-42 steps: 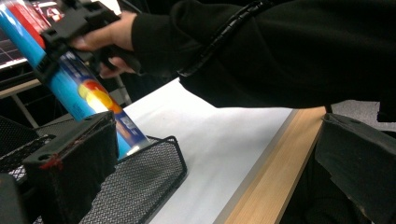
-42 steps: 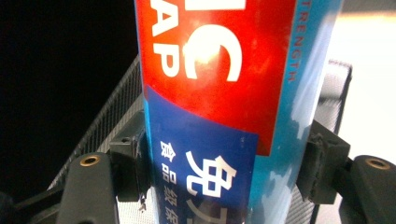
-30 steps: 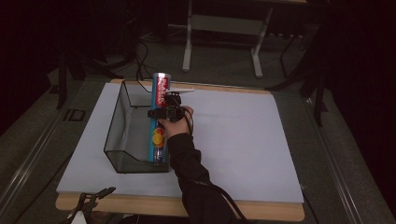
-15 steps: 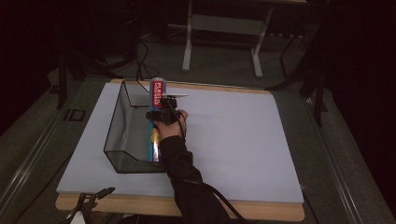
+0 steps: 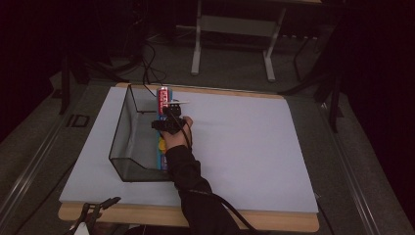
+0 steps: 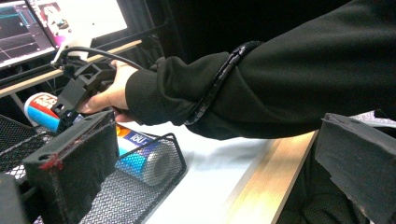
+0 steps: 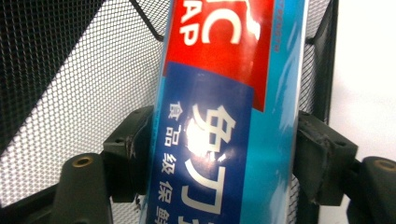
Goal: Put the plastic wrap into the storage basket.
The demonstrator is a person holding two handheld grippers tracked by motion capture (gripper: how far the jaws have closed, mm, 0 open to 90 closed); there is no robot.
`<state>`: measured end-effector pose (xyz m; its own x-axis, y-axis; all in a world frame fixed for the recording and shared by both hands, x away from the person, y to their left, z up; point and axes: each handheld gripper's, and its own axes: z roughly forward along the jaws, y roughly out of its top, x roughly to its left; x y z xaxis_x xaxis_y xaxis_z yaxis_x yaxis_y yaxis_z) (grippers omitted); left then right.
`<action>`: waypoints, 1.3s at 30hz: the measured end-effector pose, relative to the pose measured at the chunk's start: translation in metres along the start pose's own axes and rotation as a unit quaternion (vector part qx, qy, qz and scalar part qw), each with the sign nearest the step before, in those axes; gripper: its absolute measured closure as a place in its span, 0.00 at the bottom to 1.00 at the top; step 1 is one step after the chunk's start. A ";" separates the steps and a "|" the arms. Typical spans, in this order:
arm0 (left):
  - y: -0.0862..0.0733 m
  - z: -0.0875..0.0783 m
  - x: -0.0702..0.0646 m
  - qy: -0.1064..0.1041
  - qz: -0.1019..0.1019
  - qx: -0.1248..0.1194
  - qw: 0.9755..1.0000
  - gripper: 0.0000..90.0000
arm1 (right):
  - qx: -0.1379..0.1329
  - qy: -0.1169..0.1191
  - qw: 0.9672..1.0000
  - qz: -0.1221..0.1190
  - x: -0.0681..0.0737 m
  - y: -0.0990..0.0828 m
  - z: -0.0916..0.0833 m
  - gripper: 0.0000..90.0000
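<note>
A long roll of cling wrap [image 5: 163,99] in a blue and red printed wrapper leans inside a black mesh basket [image 5: 122,134], its red end poking over the far rim. My right gripper [image 5: 169,120] is shut on the roll's middle. In the right gripper view the two pads [image 7: 133,154] press both sides of the roll [image 7: 224,84]. My left gripper [image 5: 95,211] hovers at the table's front left edge. In the left gripper view its jaws stand wide apart, open and empty [image 6: 215,191], facing the basket [image 6: 154,186] and the roll [image 6: 140,161].
The basket stands at the left on a white mat [image 5: 244,142] over a wooden table [image 5: 274,220]. The person's dark sleeve [image 5: 195,196] crosses the front edge. Behind the table are a stand's metal legs [image 5: 230,44] and a monitor [image 6: 28,23].
My right gripper has carried the roll a little left and down, so the roll sits lower in the basket. The left gripper has stayed where it was.
</note>
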<state>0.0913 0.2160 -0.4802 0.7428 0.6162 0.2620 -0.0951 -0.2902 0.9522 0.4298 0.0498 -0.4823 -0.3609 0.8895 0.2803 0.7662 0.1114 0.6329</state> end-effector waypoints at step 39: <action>-0.002 0.005 -0.002 -0.004 -0.004 0.012 1.000 0.00 | -0.085 0.051 0.979 -0.176 -0.083 -0.036 -0.133 0.15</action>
<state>0.0938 0.2116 -0.4833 0.7493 0.6124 0.2522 -0.0721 -0.3031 0.9502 0.3622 -0.0871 -0.4324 -0.6442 0.7597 0.0882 0.4891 0.3205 0.8113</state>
